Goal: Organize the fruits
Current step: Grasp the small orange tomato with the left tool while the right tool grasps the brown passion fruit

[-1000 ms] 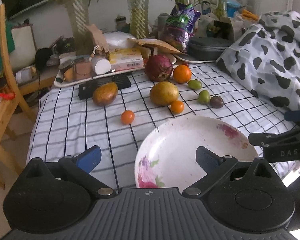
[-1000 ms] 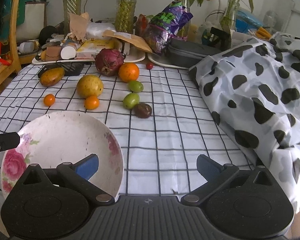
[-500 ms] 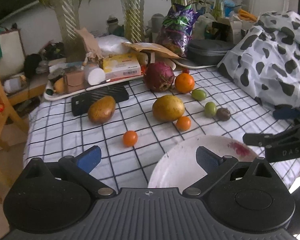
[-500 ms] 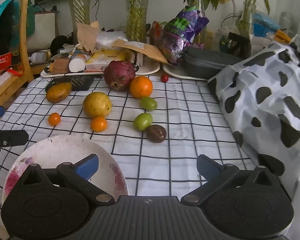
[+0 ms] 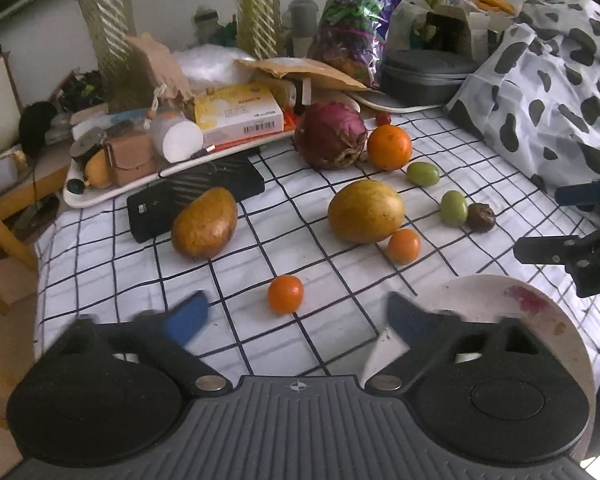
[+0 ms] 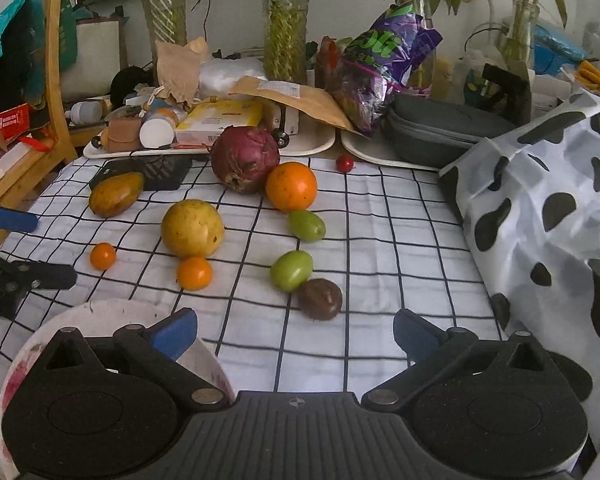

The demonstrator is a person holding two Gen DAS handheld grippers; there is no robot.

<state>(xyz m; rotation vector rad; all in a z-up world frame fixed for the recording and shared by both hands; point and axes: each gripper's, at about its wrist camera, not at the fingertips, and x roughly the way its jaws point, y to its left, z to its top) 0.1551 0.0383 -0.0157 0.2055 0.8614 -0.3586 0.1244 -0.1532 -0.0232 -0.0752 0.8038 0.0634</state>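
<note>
Fruits lie on the checked cloth. In the left wrist view a small orange fruit [image 5: 285, 294] sits just ahead of my left gripper [image 5: 296, 316], whose jaws are closing with nothing between the pads. Behind it are a brown mango [image 5: 204, 224], a yellow round fruit [image 5: 366, 211], a second small orange [image 5: 404, 245], a big orange [image 5: 389, 147] and a purple fruit [image 5: 330, 135]. My right gripper [image 6: 296, 332] is open and empty, just short of a dark brown fruit [image 6: 320, 298] and a green fruit [image 6: 291, 270]. The floral plate [image 6: 100, 312] lies under its left finger.
Cluttered trays [image 5: 100, 196], a black device [image 5: 196, 196], vases and a purple bag [image 6: 384, 60] line the back of the table. A cow-print cloth [image 6: 540, 208] rises on the right. A wooden chair [image 6: 56, 80] stands at the left. A cherry tomato [image 6: 345, 163] lies near the trays.
Both grippers have moved forward over the plate toward the fruits, which now look larger and nearer. The left gripper's fingers have come closer together and look blurred.
</note>
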